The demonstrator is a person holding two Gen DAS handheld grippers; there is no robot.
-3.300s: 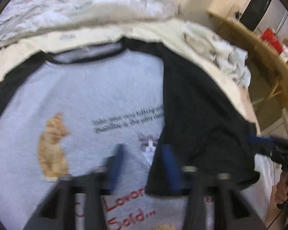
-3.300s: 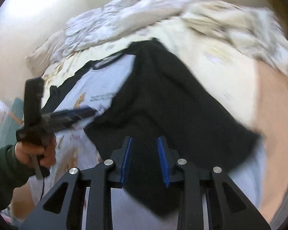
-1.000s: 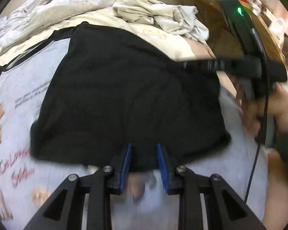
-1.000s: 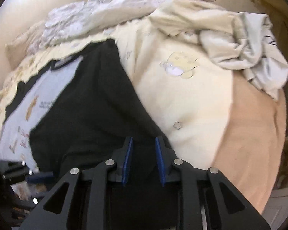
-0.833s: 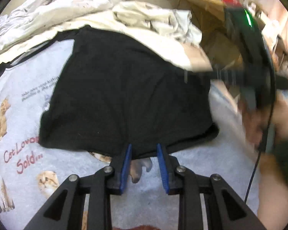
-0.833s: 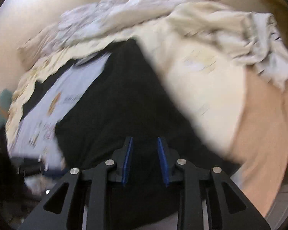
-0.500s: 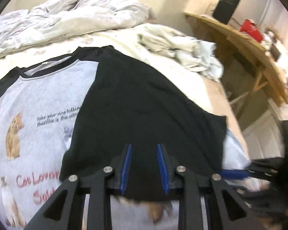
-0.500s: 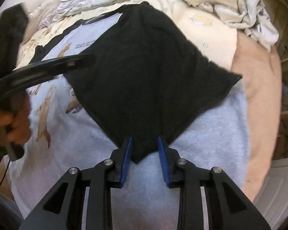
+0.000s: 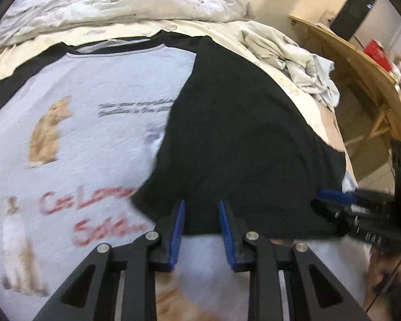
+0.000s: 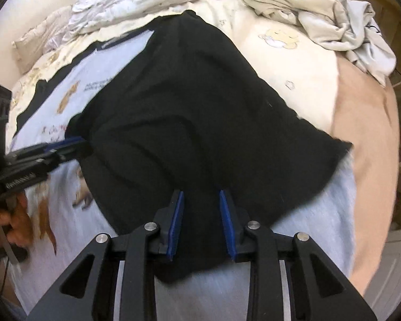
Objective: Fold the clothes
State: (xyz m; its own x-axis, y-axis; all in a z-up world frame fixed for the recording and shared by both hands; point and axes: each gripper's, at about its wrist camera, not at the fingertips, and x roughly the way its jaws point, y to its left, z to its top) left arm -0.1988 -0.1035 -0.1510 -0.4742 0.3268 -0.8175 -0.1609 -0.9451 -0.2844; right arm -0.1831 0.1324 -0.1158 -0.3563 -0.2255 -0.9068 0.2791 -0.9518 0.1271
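Observation:
A grey shirt [image 9: 93,133] with cat prints, red lettering and black raglan sleeves lies face up on the bed. Its black sleeve [image 9: 240,133] is folded across the grey front. My left gripper [image 9: 201,206] hovers over the sleeve's lower edge, open by a narrow gap with nothing pinched. My right gripper [image 9: 331,195] shows at that view's right edge, beside the sleeve's cuff corner. In the right wrist view my right gripper [image 10: 201,195] hangs above the black sleeve [image 10: 187,107], narrowly open and empty. My left gripper [image 10: 72,141] reaches in from the left at the sleeve's other corner.
A crumpled white duvet [image 9: 120,2] fills the bed's far side. A heap of pale clothes [image 10: 347,21] lies on the cream sheet [image 10: 280,53] at the right. A wooden desk [image 9: 361,61] stands beyond the bed's right edge. A hand [image 10: 10,222] holds the left gripper's handle.
Both grippers have drawn back from the folded sleeve's edge and shifted sideways. The left wrist view now takes in more of the grey front. The sleeve stays folded over.

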